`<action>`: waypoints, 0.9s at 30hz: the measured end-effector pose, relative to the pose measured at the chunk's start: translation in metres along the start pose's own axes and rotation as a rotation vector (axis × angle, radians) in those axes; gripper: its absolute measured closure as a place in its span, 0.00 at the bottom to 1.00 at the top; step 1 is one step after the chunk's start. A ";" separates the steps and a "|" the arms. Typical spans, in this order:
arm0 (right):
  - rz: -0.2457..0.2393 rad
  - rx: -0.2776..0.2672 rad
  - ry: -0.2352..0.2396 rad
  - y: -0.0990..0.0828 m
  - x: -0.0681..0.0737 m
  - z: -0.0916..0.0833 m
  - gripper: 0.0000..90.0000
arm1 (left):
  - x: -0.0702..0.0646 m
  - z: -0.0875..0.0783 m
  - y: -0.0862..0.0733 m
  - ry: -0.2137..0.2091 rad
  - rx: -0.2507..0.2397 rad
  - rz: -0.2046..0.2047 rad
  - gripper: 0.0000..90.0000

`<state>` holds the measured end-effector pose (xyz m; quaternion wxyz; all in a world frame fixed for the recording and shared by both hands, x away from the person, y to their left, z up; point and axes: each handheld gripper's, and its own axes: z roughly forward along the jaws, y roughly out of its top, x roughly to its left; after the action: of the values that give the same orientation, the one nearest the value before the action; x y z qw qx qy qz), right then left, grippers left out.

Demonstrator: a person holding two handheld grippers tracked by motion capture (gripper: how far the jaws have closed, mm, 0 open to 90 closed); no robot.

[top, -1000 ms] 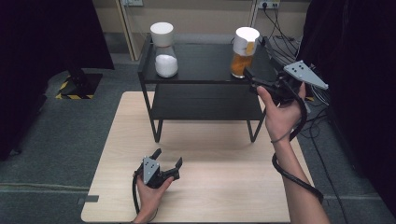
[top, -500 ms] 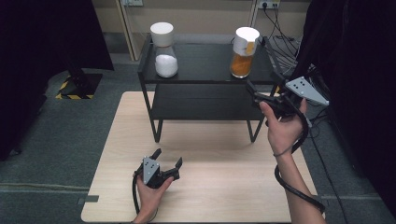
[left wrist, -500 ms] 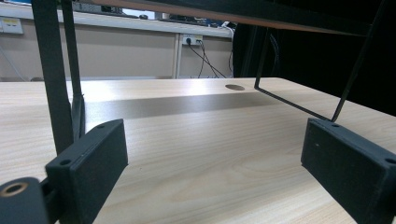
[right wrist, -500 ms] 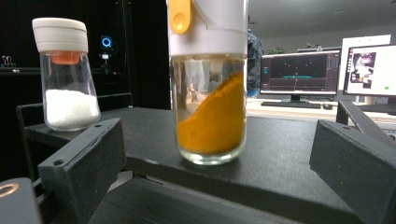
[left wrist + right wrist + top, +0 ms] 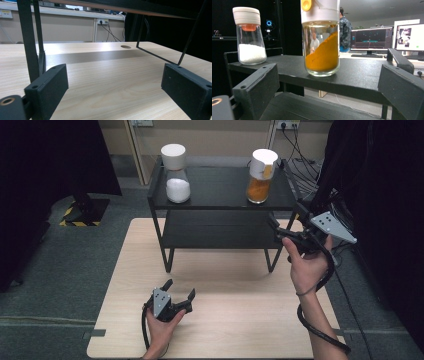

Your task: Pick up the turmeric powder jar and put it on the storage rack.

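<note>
The jar of orange powder (image 5: 260, 181) is seen standing upright on the top board of the black shelf (image 5: 220, 200), near that board's right end. It is made of clear glass with a white cap carrying a yellow tab, and the powder inside is banked up higher on one side. In the right gripper view, the jar (image 5: 321, 42) is cut off at the top edge, so the cap's upper part is not shown. The jar of white powder (image 5: 176, 174) is set at the left end of the same board, well apart from the first; it is about a third full and closed by a white lid with an orange collar underneath.

The right gripper (image 5: 286, 231) is held off the shelf's right end, beside the lower board, with its jaws spread and nothing between them. The left gripper (image 5: 179, 290) is rested low on the wooden table (image 5: 230, 320) in front of the shelf, its jaws likewise spread and empty.

The lower board of the shelf is left in shadow. A broad stretch of bare tabletop is offered between the shelf legs and the near edge. Past the table's right edge, cables and dark drapery are crowded close.
</note>
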<state>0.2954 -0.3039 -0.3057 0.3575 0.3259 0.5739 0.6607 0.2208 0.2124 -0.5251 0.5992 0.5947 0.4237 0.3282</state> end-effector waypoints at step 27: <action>0.013 0.038 0.020 -0.027 0.000 -0.022 0.04 | 0.000 0.000 0.000 0.000 0.000 0.004 0.07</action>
<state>0.2795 -0.3137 -0.3356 0.3414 0.3297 0.5876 0.6553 0.2206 0.2121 -0.5251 0.5987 0.5955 0.4225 0.3294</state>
